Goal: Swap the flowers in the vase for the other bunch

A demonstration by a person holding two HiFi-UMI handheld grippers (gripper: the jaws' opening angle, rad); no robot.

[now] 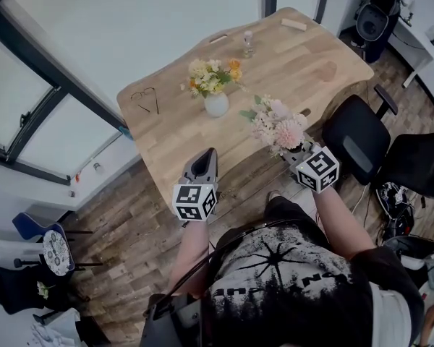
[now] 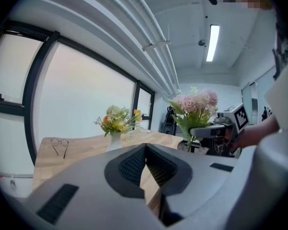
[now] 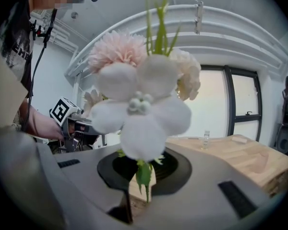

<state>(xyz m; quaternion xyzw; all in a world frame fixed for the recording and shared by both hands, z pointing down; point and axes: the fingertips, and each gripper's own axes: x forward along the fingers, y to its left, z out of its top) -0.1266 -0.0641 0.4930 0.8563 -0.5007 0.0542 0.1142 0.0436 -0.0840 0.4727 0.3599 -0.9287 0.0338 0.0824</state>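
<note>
A white vase (image 1: 216, 105) with a yellow and orange bunch (image 1: 211, 75) stands on the wooden table (image 1: 311, 71). My right gripper (image 1: 296, 150) is shut on the stems of a pink and white bunch (image 1: 278, 124), held upright over the table's near edge, to the right of the vase. In the right gripper view the blooms (image 3: 143, 94) fill the middle and the green stem runs down between the jaws (image 3: 143, 176). My left gripper (image 1: 210, 156) is shut and holds nothing, at the near edge in front of the vase (image 2: 115, 139). Its view also shows the pink bunch (image 2: 197, 104).
A pair of glasses (image 1: 146, 98) lies at the table's left end. A small clear bottle (image 1: 247, 43) and a wooden block (image 1: 294, 24) sit on the far side. Black office chairs (image 1: 358, 139) stand right of the table. Windows run along the left.
</note>
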